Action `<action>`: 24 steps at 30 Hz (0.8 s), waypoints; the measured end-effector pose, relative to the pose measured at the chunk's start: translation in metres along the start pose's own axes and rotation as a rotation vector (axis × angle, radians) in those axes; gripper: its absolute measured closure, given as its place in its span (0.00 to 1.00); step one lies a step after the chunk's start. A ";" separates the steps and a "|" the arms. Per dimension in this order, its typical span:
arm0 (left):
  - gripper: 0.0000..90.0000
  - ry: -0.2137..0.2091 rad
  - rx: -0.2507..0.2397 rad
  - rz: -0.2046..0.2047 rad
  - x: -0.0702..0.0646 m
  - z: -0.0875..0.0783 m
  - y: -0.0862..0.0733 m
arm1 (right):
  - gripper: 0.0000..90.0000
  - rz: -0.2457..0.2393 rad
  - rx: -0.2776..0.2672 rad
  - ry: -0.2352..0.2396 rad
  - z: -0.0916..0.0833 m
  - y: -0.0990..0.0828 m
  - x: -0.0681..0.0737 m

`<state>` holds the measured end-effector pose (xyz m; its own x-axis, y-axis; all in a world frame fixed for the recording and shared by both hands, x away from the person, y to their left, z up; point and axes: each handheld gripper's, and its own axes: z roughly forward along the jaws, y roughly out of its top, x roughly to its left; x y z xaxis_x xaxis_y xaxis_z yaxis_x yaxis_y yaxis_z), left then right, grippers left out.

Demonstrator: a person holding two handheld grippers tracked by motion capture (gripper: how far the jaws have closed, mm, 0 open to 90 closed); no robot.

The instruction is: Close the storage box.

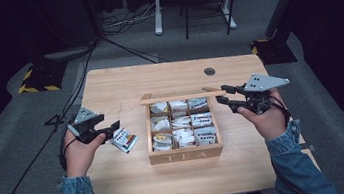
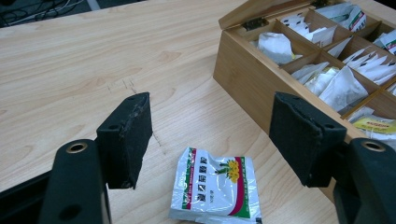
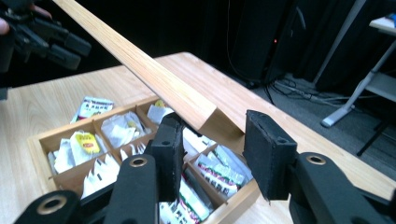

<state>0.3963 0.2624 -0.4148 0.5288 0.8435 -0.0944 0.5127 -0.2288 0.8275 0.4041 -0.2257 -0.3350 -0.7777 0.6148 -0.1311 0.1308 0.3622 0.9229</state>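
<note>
A wooden tea box (image 1: 186, 154) marked TEA stands mid-table, its compartments full of tea bags and its lid (image 1: 182, 94) raised at the back. My right gripper (image 1: 221, 95) is at the lid's right end. In the right gripper view its pads (image 3: 170, 149) are shut on the corner of the lid (image 3: 154, 77). A white tea packet (image 1: 125, 140) with red and green print lies flat on the table left of the box. My left gripper (image 1: 115, 128) hovers just above it. Its jaws stand open either side of the packet (image 2: 215, 189) without touching it.
The box wall (image 2: 247, 79) lies close to the right of the left gripper's jaws. Bare tabletop (image 1: 108, 85) stretches behind and to the left. A cable hole (image 1: 209, 71) sits at the back right. Stands, cables and a desk frame are on the floor beyond the table.
</note>
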 end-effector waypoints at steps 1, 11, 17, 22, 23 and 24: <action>0.34 0.004 -0.005 -0.004 0.000 -0.001 0.000 | 0.65 -0.004 0.010 -0.003 0.000 0.000 0.001; 0.34 0.007 -0.005 -0.021 0.006 -0.001 -0.003 | 0.64 0.039 0.102 0.018 -0.003 0.001 0.007; 0.34 0.001 0.004 -0.026 0.006 0.001 -0.004 | 0.64 0.053 0.149 0.020 -0.005 0.001 0.011; 0.34 0.001 0.009 -0.031 0.008 0.003 -0.006 | 0.64 0.065 0.181 0.025 -0.005 0.000 0.014; 0.34 -0.001 0.010 -0.027 0.009 0.003 -0.006 | 0.63 0.065 0.186 0.025 -0.005 -0.001 0.014; 0.34 -0.002 0.010 -0.031 0.009 0.004 -0.006 | 0.63 0.067 0.199 0.024 -0.006 -0.001 0.015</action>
<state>0.4003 0.2693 -0.4224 0.5142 0.8491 -0.1211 0.5353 -0.2074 0.8188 0.3887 -0.2206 -0.3359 -0.7774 0.6260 -0.0612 0.2995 0.4540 0.8392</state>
